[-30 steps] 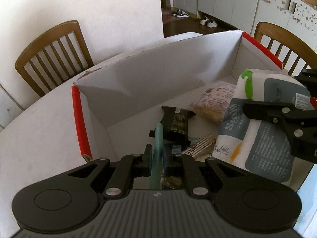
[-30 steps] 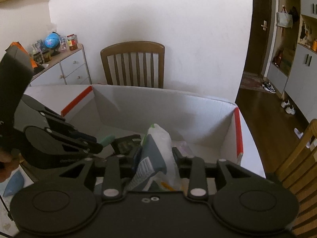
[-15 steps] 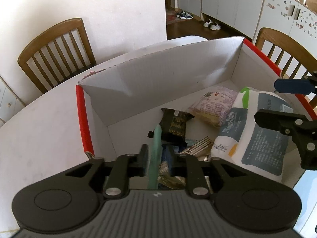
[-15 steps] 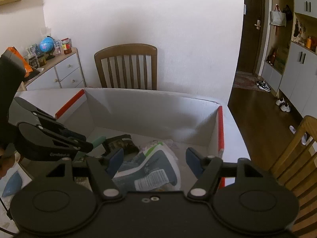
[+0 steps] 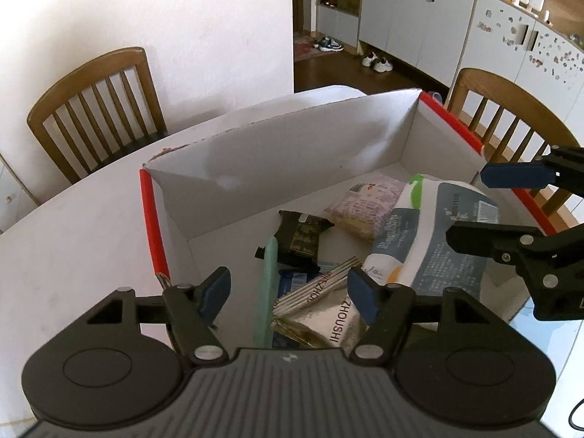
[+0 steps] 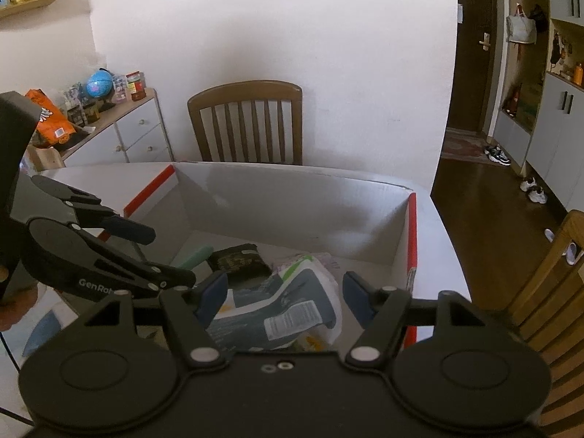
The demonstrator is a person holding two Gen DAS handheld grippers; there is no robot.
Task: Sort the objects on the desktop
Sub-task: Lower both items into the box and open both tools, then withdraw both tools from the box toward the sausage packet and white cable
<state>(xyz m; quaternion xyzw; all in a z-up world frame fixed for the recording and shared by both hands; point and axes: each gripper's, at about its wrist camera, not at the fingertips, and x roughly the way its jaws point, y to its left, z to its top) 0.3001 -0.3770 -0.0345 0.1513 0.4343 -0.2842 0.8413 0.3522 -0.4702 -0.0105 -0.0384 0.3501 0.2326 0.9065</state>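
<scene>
A white cardboard box with red edges stands on the table and holds several snack packets. My left gripper hangs over its near left corner, jaws opening. A pale green stick leans upright between the pads, touching neither. My right gripper is open above a white and blue-grey pack that lies in the box, free of the pads. In the left wrist view the right gripper reaches in from the right over that pack. The left gripper and the green stick show in the right wrist view.
In the box lie a black packet, a pink packet and a silver packet. Wooden chairs stand round the white table. A cabinet with clutter stands at the left.
Both grippers went from shut to open. The right one let go of the white and blue-grey pack, which dropped flat into the box. The left one released the green stick.
</scene>
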